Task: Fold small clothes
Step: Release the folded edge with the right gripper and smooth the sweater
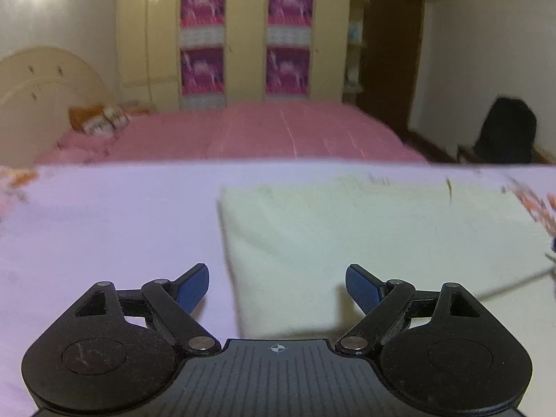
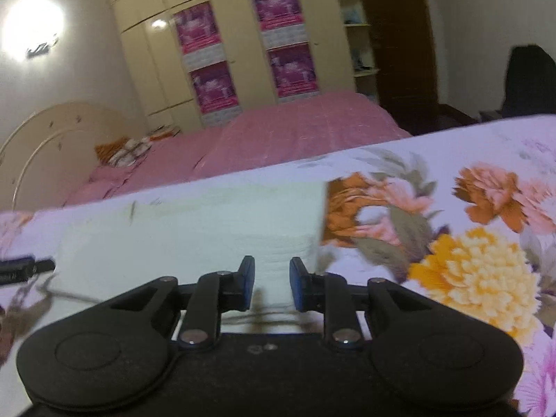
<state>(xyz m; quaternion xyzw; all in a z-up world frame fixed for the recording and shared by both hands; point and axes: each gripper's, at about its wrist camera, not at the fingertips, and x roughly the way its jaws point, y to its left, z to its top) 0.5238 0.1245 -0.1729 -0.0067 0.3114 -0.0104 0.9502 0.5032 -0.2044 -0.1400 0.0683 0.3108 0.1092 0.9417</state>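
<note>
Straight ahead of both wrist cameras, the pale cloth point(image 1: 347, 236) lies flat on the flowered counter point(image 2: 486, 260), its left edge between the spread-wide left hand-held gripper point(image 1: 277, 286), its right corner just beyond the narrowly parted, empty right hand-held gripper point(image 2: 271, 283).

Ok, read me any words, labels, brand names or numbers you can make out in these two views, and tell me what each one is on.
No text can be read in either view.
Pink posters on the wardrobe doors: any print is too blurred to read.
Pale folded cloth: a small dark mark near its far edge, no legible label.
Left gripper base: only a crosshair symbol, no words.
</note>
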